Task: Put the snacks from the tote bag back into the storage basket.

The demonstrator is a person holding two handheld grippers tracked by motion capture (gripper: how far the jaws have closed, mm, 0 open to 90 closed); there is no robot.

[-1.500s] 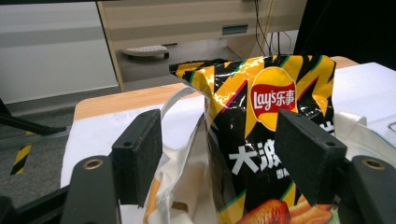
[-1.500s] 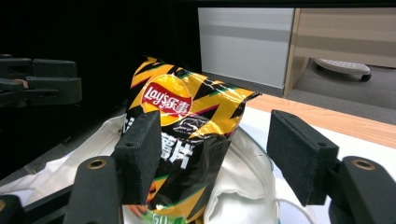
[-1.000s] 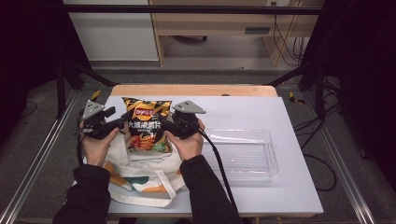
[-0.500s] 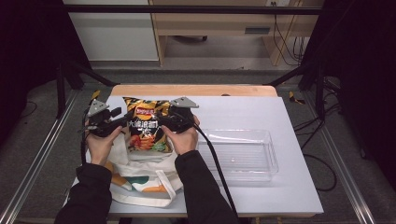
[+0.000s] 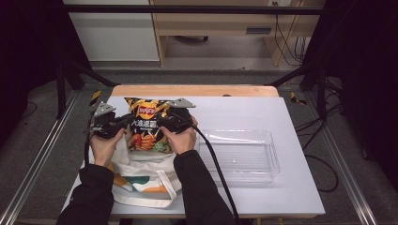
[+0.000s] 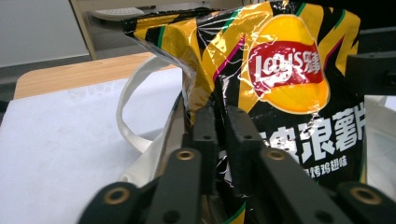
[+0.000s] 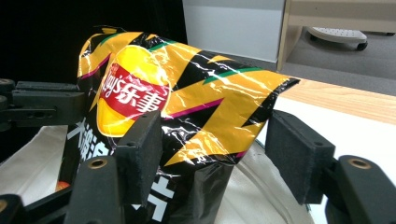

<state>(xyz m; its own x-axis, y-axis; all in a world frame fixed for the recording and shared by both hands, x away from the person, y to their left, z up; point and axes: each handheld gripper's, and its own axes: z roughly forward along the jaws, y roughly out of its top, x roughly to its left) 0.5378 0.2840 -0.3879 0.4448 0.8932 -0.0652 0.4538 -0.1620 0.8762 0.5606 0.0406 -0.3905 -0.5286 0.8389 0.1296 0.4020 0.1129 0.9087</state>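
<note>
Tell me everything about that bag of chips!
The bag of chips is shiny crinkly foil, black and yellow with a red logo and white writing. It stands partly inside a white cloth bag on the table. The left gripper pinches its edge; the right gripper has open jaws around its other side.

Chip bag between two tools, over a tote bag on the desk

The chip bag (image 5: 146, 127) stands between the left tool (image 5: 123, 124) and right tool (image 5: 162, 124), above the tote bag (image 5: 141, 180); a plastic tray (image 5: 239, 154) lies to their right on the desk (image 5: 281, 197).
</note>
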